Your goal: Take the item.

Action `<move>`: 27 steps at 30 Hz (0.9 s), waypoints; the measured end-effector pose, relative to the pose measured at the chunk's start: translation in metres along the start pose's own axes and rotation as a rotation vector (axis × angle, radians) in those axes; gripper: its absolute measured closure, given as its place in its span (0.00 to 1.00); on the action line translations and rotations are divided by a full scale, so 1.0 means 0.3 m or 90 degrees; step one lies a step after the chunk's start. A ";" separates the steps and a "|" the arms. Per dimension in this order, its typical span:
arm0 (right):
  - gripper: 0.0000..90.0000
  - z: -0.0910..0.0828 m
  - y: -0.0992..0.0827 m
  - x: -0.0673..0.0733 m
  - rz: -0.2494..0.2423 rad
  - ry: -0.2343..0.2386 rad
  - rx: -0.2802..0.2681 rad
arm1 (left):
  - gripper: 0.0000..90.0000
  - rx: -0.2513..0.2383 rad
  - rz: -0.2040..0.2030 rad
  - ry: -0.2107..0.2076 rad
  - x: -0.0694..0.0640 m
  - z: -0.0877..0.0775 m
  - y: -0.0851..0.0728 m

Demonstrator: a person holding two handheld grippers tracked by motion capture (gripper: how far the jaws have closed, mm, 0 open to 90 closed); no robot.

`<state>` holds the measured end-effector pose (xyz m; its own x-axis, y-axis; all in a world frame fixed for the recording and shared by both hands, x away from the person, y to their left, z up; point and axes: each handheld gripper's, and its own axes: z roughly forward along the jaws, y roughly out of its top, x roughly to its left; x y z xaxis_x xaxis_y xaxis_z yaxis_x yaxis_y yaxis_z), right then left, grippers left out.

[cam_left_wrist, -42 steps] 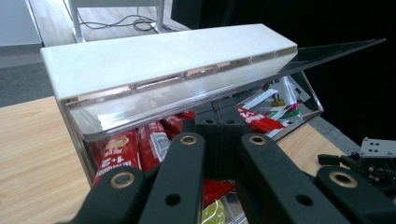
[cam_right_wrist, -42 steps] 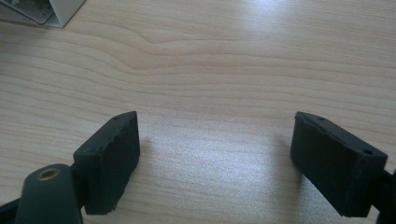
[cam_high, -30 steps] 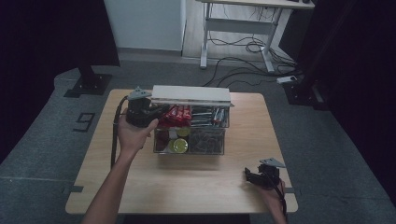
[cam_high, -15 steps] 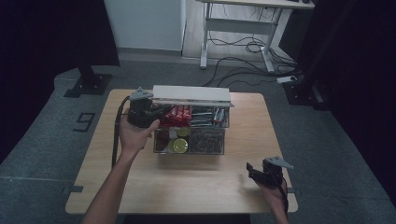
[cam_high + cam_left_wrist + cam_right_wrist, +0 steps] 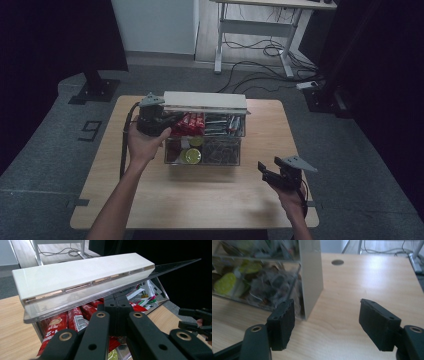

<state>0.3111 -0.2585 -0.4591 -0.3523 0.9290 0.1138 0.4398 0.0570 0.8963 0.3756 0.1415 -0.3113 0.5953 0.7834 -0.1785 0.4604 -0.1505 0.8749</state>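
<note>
One long lid [image 5: 205, 101] lying crosswise, tilted open

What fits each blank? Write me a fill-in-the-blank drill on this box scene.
The clear box stands on a ___ table.
The packets in its rear compartment are ___ in colour.
The jaws of the left gripper are ___.
Missing words: wooden; red; shut.
</note>
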 end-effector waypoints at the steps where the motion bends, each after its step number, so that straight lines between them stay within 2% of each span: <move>1: 0.33 -0.002 0.010 0.003 -0.002 0.001 -0.004 | 1.00 -0.001 0.000 0.000 0.001 0.000 0.000; 7: 0.36 -0.016 0.082 0.020 0.002 0.023 -0.024 | 1.00 -0.002 -0.001 -0.002 0.003 0.001 -0.002; 15: 0.45 -0.027 0.173 0.084 -0.029 0.043 -0.063 | 1.00 -0.004 -0.004 -0.002 0.003 0.001 -0.003; 23: 0.48 -0.012 0.231 0.134 -0.051 0.058 -0.068 | 1.00 -0.004 -0.004 -0.003 0.004 0.000 -0.003; 27: 0.49 -0.003 0.246 0.144 -0.050 0.064 -0.068 | 1.00 -0.003 -0.005 -0.005 0.006 0.000 -0.004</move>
<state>0.3276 -0.2146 -0.3878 -0.4656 0.8815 0.0787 0.3186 0.0841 0.9441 0.3762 0.1429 -0.3127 0.5966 0.7802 -0.1881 0.4616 -0.1418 0.8757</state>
